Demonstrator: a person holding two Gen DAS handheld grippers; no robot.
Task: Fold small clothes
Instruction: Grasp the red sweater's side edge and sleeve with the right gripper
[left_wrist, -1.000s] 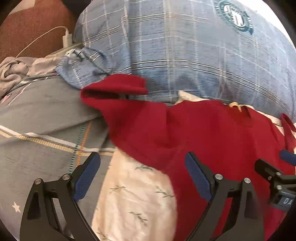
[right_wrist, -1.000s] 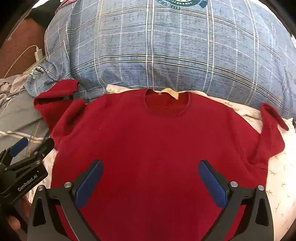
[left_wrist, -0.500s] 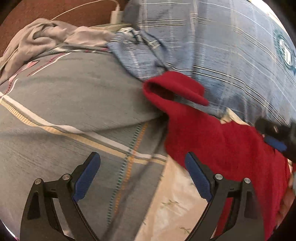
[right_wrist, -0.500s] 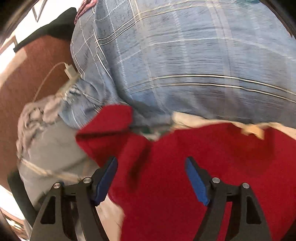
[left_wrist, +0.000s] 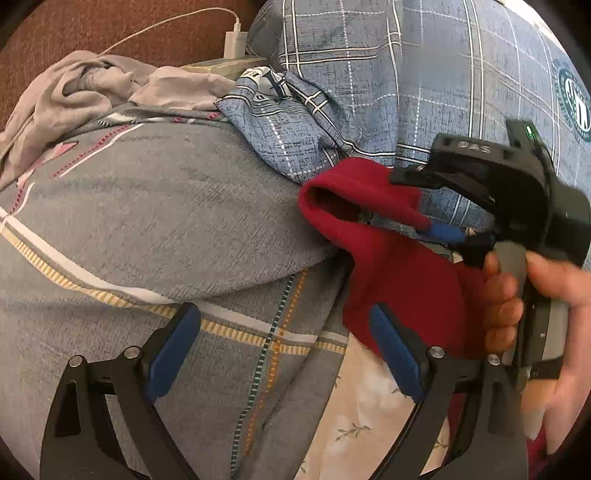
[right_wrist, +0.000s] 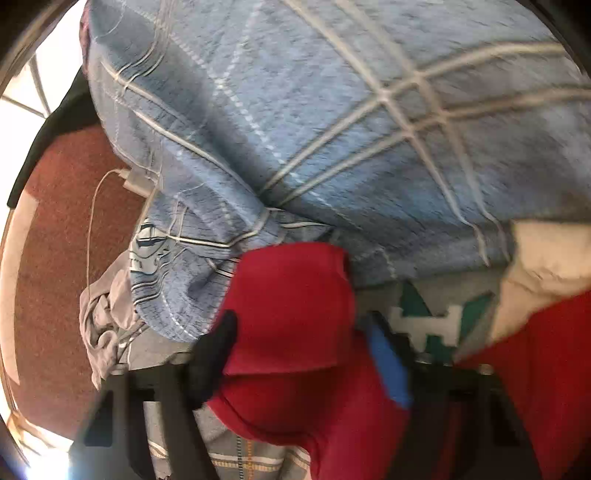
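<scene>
A red sweater (left_wrist: 399, 273) lies on the bed, its left sleeve (left_wrist: 354, 192) resting against a blue plaid pillow. My left gripper (left_wrist: 284, 354) is open and empty, low over the grey blanket, just left of the sweater. My right gripper (right_wrist: 306, 347) has its fingers on either side of the red sleeve (right_wrist: 288, 306); one blue pad (right_wrist: 388, 362) shows at the sleeve's right, the other finger is dark at its left. The view is blurred, so I cannot tell whether the jaws press the cloth. In the left wrist view the right gripper (left_wrist: 443, 225) is at the sleeve, held by a hand.
A big blue plaid pillow (left_wrist: 424, 74) lies behind the sweater. A grey patterned blanket (left_wrist: 147, 221) bulges on the left. A crumpled grey garment (left_wrist: 85, 92) and a white charger with its cable (left_wrist: 234, 40) lie at the far left against the brown headboard. A cream leaf-print sheet (left_wrist: 354, 417) lies under the sweater.
My right gripper has swung left and forward from over the sweater's body to the left sleeve, now straddling it. My left gripper has turned left, away from the sweater, over the grey blanket.
</scene>
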